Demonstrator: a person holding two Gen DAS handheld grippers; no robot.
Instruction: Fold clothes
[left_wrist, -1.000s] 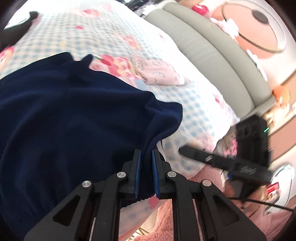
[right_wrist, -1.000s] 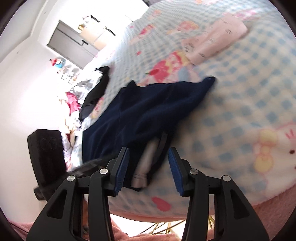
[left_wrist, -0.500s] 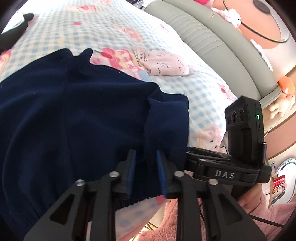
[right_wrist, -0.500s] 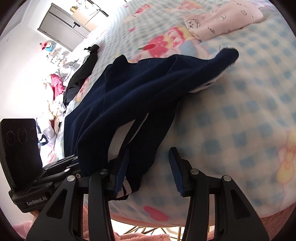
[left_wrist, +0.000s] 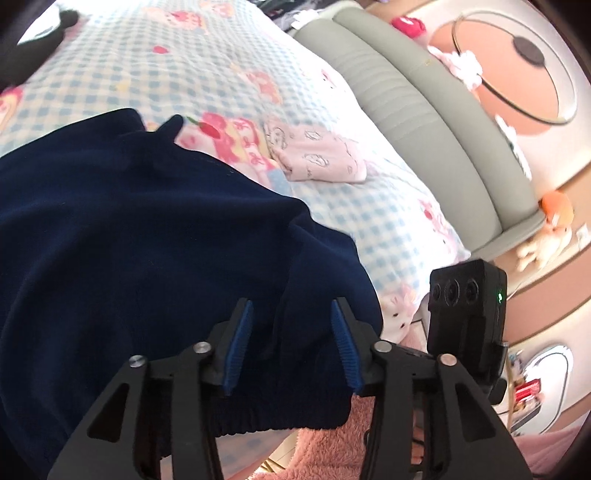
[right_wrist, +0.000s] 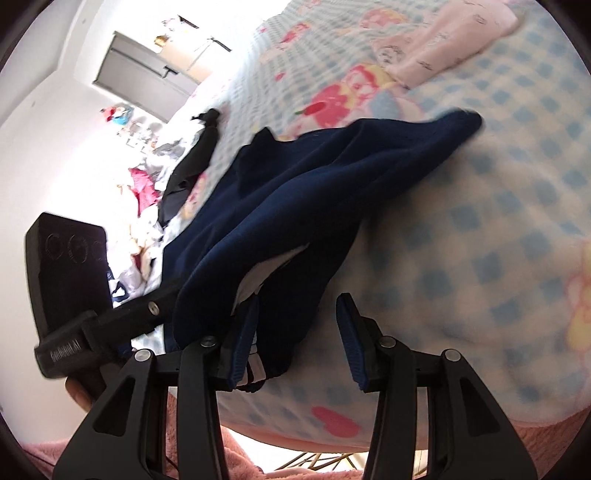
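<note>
A dark navy garment (left_wrist: 140, 243) lies spread on the checked bedspread, its elastic hem (left_wrist: 280, 421) at the near bed edge. My left gripper (left_wrist: 291, 347) is open, its blue pads either side of a raised fold near the hem, not pinching it. In the right wrist view the navy garment (right_wrist: 303, 206) is bunched with a white lining showing. My right gripper (right_wrist: 295, 343) is open over the hem corner, and cloth lies against its left pad. The other gripper's body (right_wrist: 70, 258) shows at the left.
A folded pink garment (left_wrist: 317, 158) lies further up the bed, near the grey padded headboard (left_wrist: 443, 122). A black garment (right_wrist: 195, 162) and a pile of clothes (right_wrist: 147, 192) sit at the far end. Pink fleece (left_wrist: 325, 450) fills the space below the bed edge.
My left gripper was shut on the navy fold a second ago and has opened wide, letting it go. The right gripper stayed open and moved closer to the hem.
</note>
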